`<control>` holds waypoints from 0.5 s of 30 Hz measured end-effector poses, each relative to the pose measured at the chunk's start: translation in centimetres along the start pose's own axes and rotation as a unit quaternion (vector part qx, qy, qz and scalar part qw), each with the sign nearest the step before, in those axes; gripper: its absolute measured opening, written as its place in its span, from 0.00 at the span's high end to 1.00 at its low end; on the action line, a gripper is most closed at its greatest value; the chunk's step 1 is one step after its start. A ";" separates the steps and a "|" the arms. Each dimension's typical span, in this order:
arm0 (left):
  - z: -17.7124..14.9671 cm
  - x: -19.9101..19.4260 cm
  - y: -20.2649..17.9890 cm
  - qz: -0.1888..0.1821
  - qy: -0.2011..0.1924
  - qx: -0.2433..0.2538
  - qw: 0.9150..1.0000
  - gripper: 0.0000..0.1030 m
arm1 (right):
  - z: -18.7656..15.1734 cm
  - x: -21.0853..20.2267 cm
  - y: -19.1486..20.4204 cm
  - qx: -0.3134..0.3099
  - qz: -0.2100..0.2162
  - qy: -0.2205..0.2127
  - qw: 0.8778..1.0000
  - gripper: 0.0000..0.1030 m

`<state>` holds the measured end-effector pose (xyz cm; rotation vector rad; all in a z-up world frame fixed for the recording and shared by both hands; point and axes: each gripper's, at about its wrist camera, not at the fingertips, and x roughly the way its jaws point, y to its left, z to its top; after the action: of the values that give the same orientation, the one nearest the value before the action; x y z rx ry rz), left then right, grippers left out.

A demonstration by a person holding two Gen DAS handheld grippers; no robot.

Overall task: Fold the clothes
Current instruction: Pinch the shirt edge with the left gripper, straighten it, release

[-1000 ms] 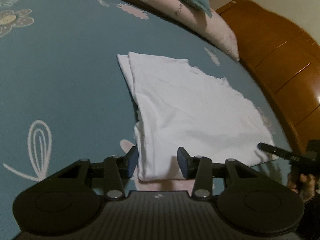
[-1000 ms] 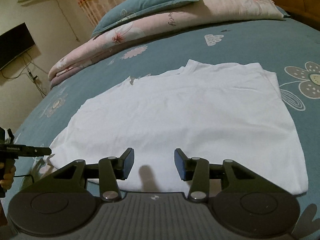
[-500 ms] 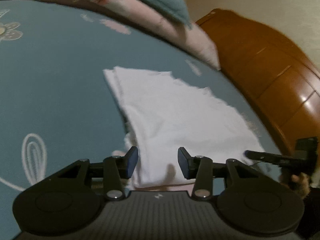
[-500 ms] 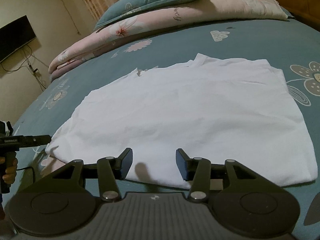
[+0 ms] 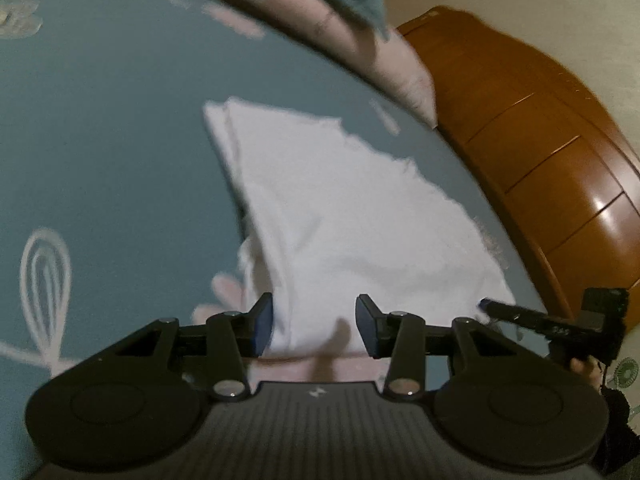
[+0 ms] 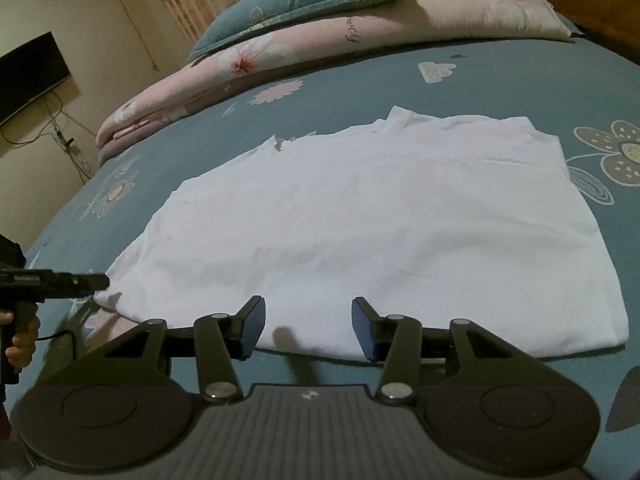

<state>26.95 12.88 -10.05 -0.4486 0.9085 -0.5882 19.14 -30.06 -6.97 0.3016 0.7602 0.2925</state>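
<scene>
Your white T-shirt (image 6: 372, 224) lies spread flat in the middle of the bed, folded into a rough rectangle on the teal flowered bedsheet (image 6: 520, 84), its neck end pointing toward the bedding at the far side. Your right tongs (image 6: 308, 330) hover at the shirt's near edge with the jaws apart and nothing between the pads, the hem just beyond the tips. Your left tongs (image 5: 314, 326) sit at the shirt's narrow end, also spread, with the cloth's corner showing between the blue pads but not pinched; that view is blurred. Each tool shows in the other's view, at the shirt's corner. Beyond the shirt a rolled pink floral quilt (image 6: 320, 48) runs along the bed with a teal pillow (image 6: 304, 0) on top. A wooden headboard (image 5: 540, 152) curves at one side, and a dark television (image 6: 28, 76) hangs on the wall.
</scene>
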 end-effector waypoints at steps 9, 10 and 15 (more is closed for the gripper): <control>0.9 0.4 0.6 0.005 0.032 -0.042 0.999 0.95 | -0.3 -0.2 -0.6 0.008 0.001 -0.002 1.000 0.49; 0.8 0.3 0.5 0.003 0.029 -0.042 0.999 0.96 | -0.4 -0.2 -0.5 0.006 0.000 -0.001 1.000 0.49; 0.0 -0.9 0.9 0.016 0.029 -0.042 0.999 0.97 | -0.4 -0.4 -0.7 -0.006 -0.011 0.001 1.000 0.49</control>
<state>26.75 14.13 -10.07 -0.4930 0.9966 -0.5381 18.65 -30.83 -7.25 0.2813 0.7628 0.2778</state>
